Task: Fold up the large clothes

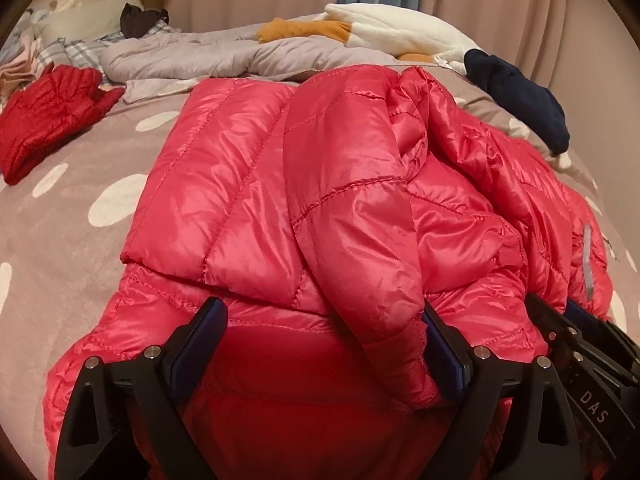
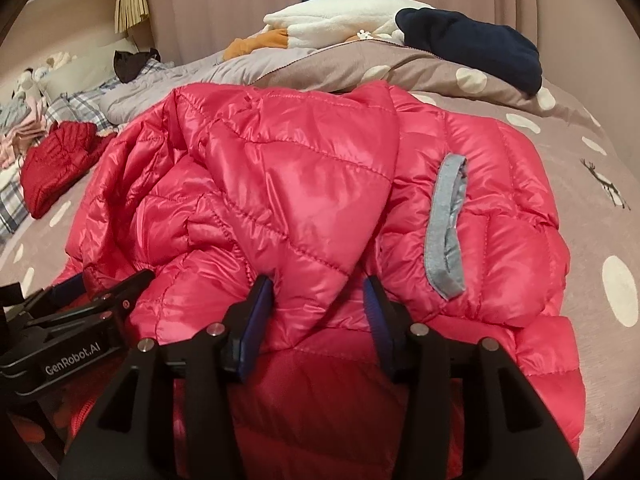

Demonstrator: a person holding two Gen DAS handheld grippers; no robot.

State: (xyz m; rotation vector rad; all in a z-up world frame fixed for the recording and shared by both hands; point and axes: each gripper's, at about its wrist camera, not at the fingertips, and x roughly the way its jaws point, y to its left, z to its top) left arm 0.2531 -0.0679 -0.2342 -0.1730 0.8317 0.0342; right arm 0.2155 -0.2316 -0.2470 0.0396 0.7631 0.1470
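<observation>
A shiny pink-red puffer jacket point(image 1: 248, 184) lies partly folded on the bed, its sleeves laid over the body. In the left wrist view my left gripper point(image 1: 322, 312) stands wide open over the jacket's near edge. A sleeve point(image 1: 360, 240) runs down between the fingers and rests against the right finger point(image 1: 440, 340). In the right wrist view my right gripper point(image 2: 317, 286) is partly open with a puffed fold of the jacket point(image 2: 304, 184) between its blue pads. A grey cuff trim point(image 2: 448, 232) shows just to its right. Each gripper also appears at the edge of the other's view.
A folded dark red jacket point(image 1: 52, 116) lies at the left on the dotted brown bed cover point(image 1: 80, 184). At the far side sit a grey quilt point(image 1: 200, 56), a white and orange plush blanket point(image 1: 400, 28) and a navy garment point(image 1: 520, 100). Curtains hang behind.
</observation>
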